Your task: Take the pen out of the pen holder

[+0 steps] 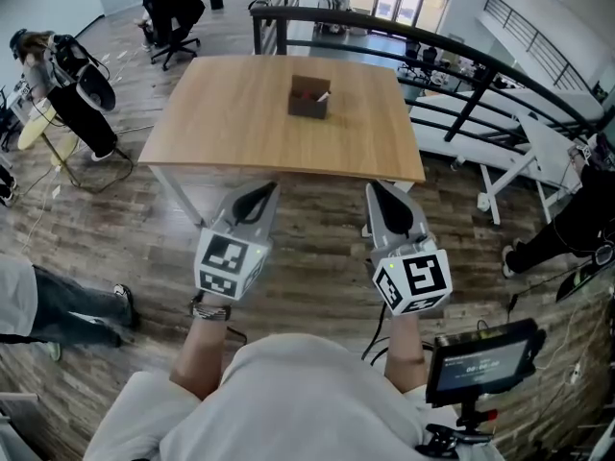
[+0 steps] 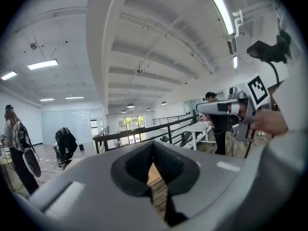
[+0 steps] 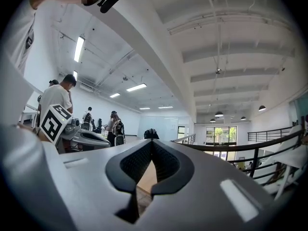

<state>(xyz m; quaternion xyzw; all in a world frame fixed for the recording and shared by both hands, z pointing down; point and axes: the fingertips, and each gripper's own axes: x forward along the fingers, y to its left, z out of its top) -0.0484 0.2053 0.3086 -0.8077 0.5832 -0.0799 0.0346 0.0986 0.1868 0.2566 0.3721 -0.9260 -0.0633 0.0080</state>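
While the person stands back from the near edge of the wooden counter, both tools hang over the plank floor short of that edge. The left gripper is clenched on nothing, its pads meeting at the tips, and the right gripper is clenched and empty too. The brown pen holder sits toward the counter's far edge, about midway along it, with a pale pen leaning out at its right. Only floorboards and tabletop lie between it and the grippers. A black railing runs past the far edge, and an office chair stands off the far-left corner.
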